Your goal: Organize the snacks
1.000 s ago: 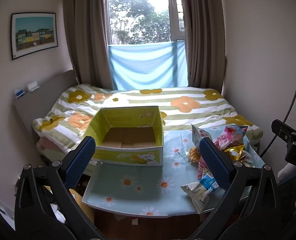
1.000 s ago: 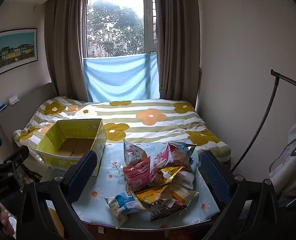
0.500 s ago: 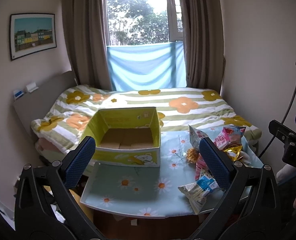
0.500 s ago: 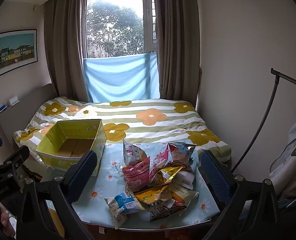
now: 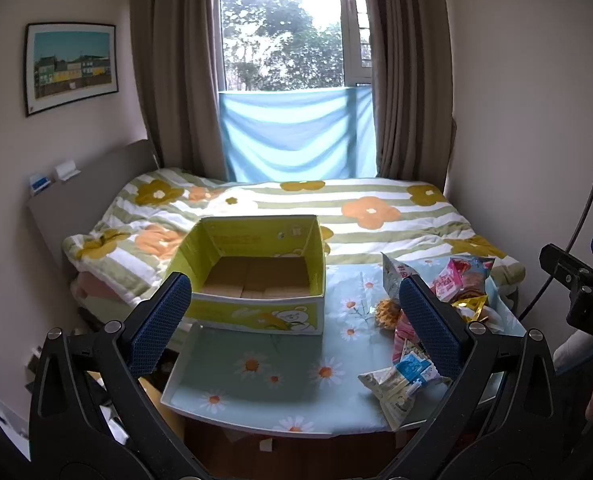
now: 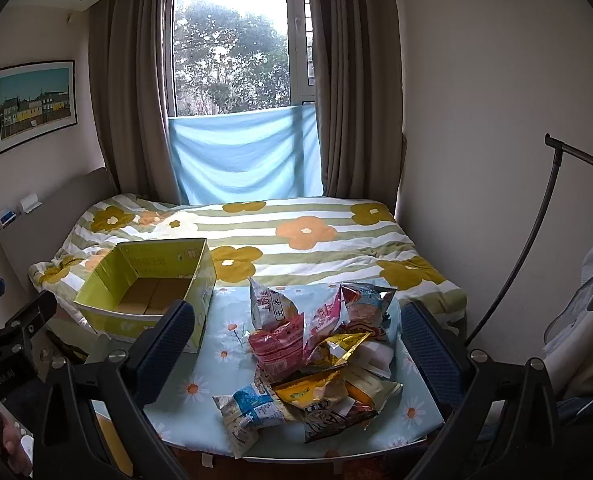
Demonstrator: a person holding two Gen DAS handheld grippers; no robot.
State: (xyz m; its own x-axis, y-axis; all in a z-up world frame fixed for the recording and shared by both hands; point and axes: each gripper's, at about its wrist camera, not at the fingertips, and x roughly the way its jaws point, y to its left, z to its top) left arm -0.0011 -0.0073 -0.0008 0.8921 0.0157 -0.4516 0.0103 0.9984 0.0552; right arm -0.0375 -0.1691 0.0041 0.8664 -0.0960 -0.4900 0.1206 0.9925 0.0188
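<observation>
Yellow-green cardboard box (image 5: 252,276) sits open-topped and empty on the table's (image 5: 280,376) left, presumably the receptacle. Snack packets (image 6: 320,356) lie heaped on the right, pointing every way; the nearest blue-white packet (image 6: 252,404) runs roughly left-right. Left gripper (image 5: 296,324) and right gripper (image 6: 296,344) hover short of the table, fingers spread, holding nothing.

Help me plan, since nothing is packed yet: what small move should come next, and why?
Probably lower the right gripper toward the blue and white packet at the near edge of the snack pile. Its jaws are open and hold nothing, the yellow box has no snacks in it, and that packet lies loose and nearest.
</observation>
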